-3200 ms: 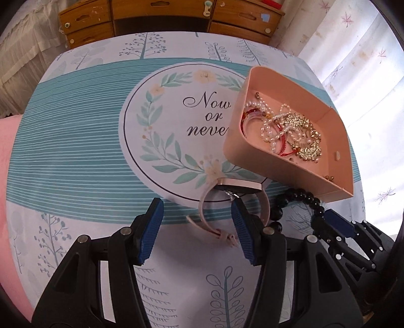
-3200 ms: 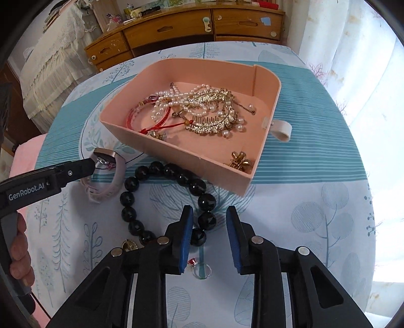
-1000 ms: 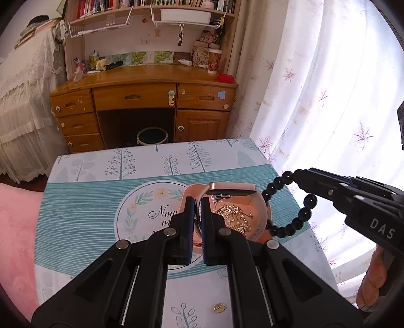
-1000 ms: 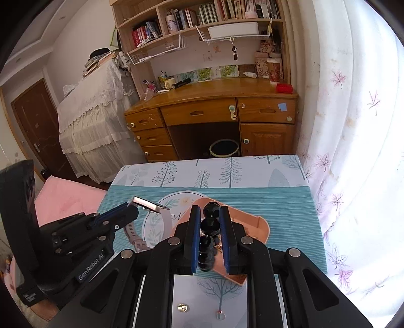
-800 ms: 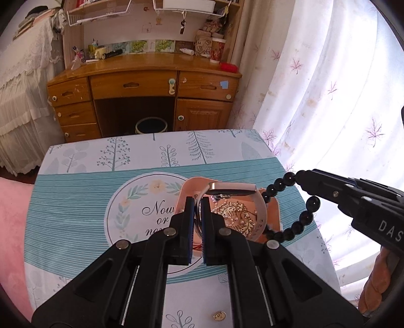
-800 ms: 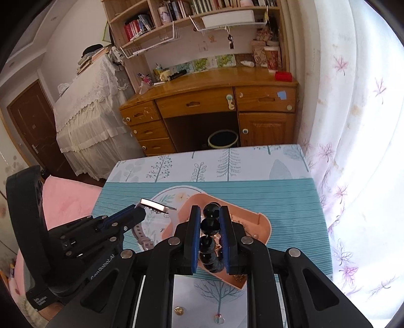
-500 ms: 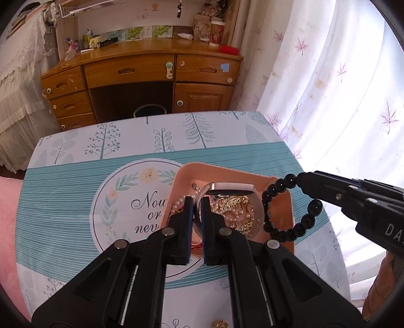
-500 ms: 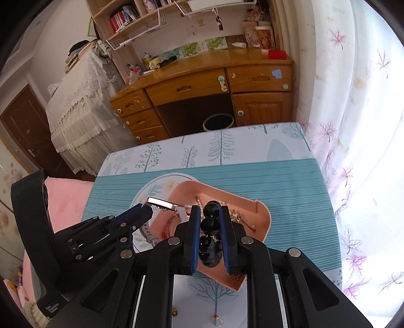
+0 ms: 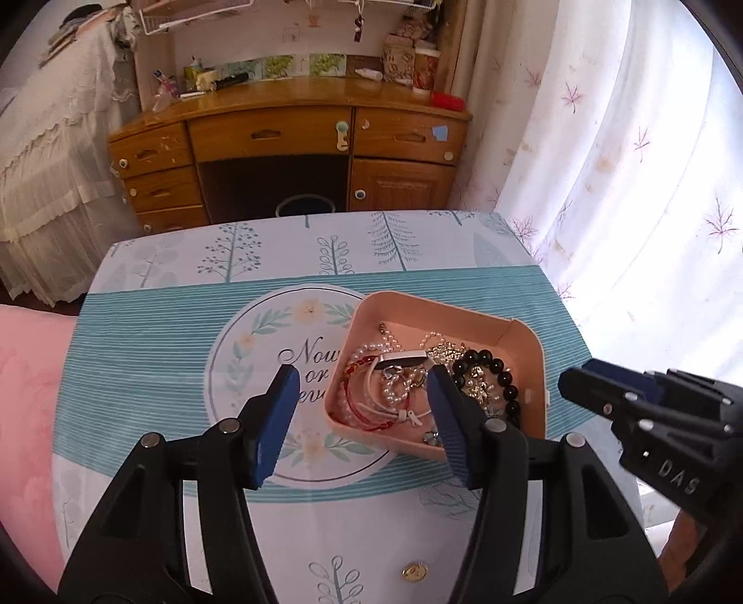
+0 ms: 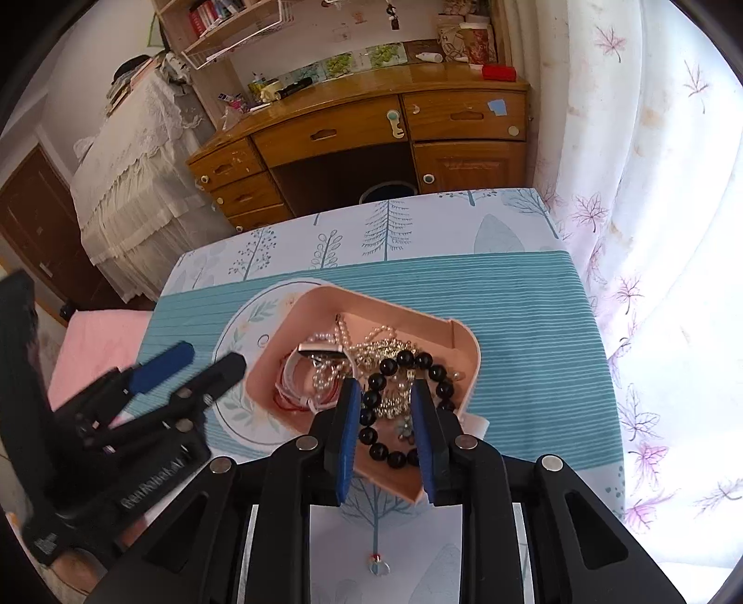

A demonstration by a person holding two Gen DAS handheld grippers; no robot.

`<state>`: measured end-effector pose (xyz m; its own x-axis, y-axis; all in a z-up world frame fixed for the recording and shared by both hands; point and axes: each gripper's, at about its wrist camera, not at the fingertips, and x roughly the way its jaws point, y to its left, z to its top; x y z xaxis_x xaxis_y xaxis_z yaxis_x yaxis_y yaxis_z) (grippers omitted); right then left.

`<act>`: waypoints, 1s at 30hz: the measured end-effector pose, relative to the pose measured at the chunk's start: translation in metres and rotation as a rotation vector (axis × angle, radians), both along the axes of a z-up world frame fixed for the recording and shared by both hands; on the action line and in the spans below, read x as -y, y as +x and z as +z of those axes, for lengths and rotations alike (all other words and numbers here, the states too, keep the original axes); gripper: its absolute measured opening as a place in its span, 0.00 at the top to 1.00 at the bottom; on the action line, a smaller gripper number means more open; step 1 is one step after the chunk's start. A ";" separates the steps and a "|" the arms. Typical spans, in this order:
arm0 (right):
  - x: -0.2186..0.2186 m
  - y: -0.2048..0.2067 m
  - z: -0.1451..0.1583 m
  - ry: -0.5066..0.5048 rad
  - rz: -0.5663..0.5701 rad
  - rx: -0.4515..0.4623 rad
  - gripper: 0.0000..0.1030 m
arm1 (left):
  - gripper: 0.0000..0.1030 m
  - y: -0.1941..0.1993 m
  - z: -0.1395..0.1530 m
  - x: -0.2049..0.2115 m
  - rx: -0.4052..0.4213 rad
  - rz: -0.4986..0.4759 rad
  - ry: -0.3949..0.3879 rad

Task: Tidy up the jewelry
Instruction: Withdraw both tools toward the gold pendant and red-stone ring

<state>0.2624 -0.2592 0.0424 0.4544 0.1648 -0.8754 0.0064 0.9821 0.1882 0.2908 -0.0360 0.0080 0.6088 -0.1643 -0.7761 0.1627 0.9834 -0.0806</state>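
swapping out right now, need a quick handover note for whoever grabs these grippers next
Left gripper: jaws opening, nothing between them; the watch lies in the pink tray.
Right gripper: jaws opening above the tray; the black bead bracelet lies in it among the pearls and gold chains, apparently released.
Done: watch and bracelet are in the tray.
Left: a gold coin-like piece and a small ring charm lie on the tablecloth near you.

At twelve o'clock we see a wooden desk with a dark bin in its kneehole. A lace-draped bed lies at nine o'clock, a leaf-print curtain at three, and shelved books at eleven.
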 end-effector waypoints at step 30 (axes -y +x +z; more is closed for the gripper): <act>-0.105 -0.160 0.062 -0.190 0.086 0.090 0.67 | 0.37 -0.171 0.058 -0.058 0.179 0.013 0.069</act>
<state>0.1019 -0.1539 0.1045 0.5235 0.0424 -0.8509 -0.0871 0.9962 -0.0040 0.1195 0.0218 0.0658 0.7397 -0.1053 -0.6647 0.1554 0.9877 0.0165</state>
